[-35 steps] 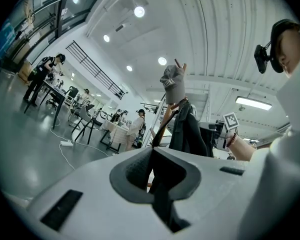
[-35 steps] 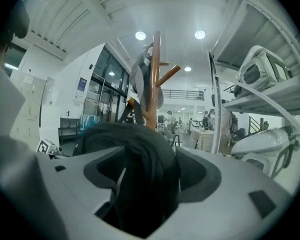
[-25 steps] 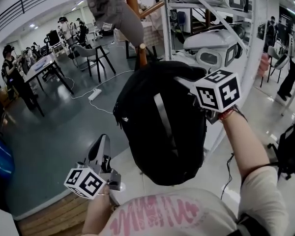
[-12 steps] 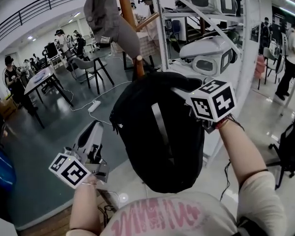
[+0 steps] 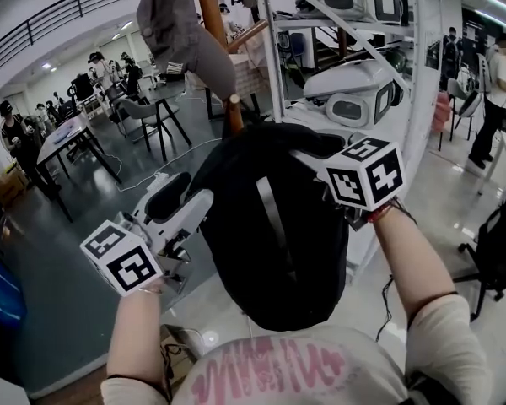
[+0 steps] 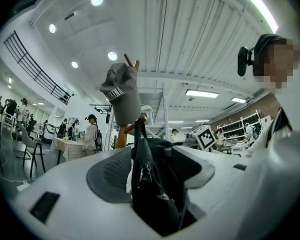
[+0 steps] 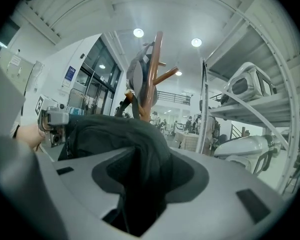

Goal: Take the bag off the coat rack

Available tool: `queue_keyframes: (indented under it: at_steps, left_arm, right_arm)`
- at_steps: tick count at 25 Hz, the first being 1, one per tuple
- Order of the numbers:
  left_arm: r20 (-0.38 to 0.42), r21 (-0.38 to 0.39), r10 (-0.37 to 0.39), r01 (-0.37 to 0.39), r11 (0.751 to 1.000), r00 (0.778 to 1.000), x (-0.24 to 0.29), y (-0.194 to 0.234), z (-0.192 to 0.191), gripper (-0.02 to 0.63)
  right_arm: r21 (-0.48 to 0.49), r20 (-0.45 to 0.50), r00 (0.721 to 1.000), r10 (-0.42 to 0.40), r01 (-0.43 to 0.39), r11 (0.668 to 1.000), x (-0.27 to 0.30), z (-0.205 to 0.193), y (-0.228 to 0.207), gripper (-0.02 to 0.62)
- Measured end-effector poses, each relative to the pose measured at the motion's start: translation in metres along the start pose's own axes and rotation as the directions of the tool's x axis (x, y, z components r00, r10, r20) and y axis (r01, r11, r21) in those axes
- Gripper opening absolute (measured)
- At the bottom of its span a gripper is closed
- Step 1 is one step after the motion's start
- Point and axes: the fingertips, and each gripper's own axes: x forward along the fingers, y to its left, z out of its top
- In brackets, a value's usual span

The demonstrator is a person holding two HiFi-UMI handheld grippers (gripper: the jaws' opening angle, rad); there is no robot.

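A black backpack hangs in front of me from the wooden coat rack; its strap runs up to a peg. A grey hat hangs higher on the rack. My left gripper is at the bag's left side, its jaws opening wide. The bag's zipped edge stands between them, with a gap to the pads. My right gripper is shut on a fold of the bag's top. Its marker cube shows at the bag's upper right.
A white metal shelf with white machines stands right behind the bag. Tables, chairs and people fill the room at back left. A power strip and cable lie on the floor. Another black bag is at the right edge.
My left gripper rose from low down to the bag's left side, and its shut jaws opened wide around the bag's edge. The right gripper kept its hold and hardly moved.
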Motion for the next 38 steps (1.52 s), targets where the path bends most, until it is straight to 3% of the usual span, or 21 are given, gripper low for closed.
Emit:
queue_keyframes:
  at_steps: [7, 11, 16, 20, 27, 32, 38]
  left_arm:
    - [-0.053, 0.144, 0.164, -0.155, 0.977, 0.985, 0.037, 0.013, -0.030, 0.238]
    - [0.001, 0.080, 0.187, -0.186, 0.979, 0.982, 0.040, 0.017, -0.030, 0.238]
    - [0.001, 0.058, 0.196, -0.196, 0.979, 0.981, 0.043, 0.026, -0.028, 0.233]
    - [0.009, 0.048, 0.222, -0.222, 0.974, 0.975, 0.043, 0.033, -0.031, 0.155]
    - [0.013, 0.034, 0.236, -0.236, 0.971, 0.972, 0.041, 0.032, -0.031, 0.103]
    - [0.013, 0.060, 0.264, -0.264, 0.963, 0.964, 0.040, 0.031, -0.030, 0.094]
    - [0.021, 0.035, 0.273, -0.274, 0.961, 0.962, 0.042, 0.029, -0.025, 0.091]
  right_arm:
    - [0.019, 0.016, 0.999, 0.037, -0.037, 0.999, -0.005, 0.000, 0.007, 0.181]
    - [0.042, 0.031, 0.999, 0.044, -0.045, 0.998, -0.006, -0.001, 0.008, 0.178]
    - [0.074, 0.051, 0.996, 0.072, -0.076, 0.994, -0.007, 0.001, 0.011, 0.175]
    - [0.080, 0.049, 0.997, 0.051, -0.055, 0.995, -0.004, -0.002, 0.009, 0.164]
    - [0.065, 0.059, 0.997, -0.041, 0.038, 0.997, -0.006, -0.002, 0.007, 0.107]
    - [0.025, 0.066, 0.992, -0.104, 0.103, 0.994, -0.012, -0.002, 0.010, 0.074]
    - [0.044, 0.070, 0.986, -0.149, 0.146, 0.988, -0.015, 0.002, 0.009, 0.067]
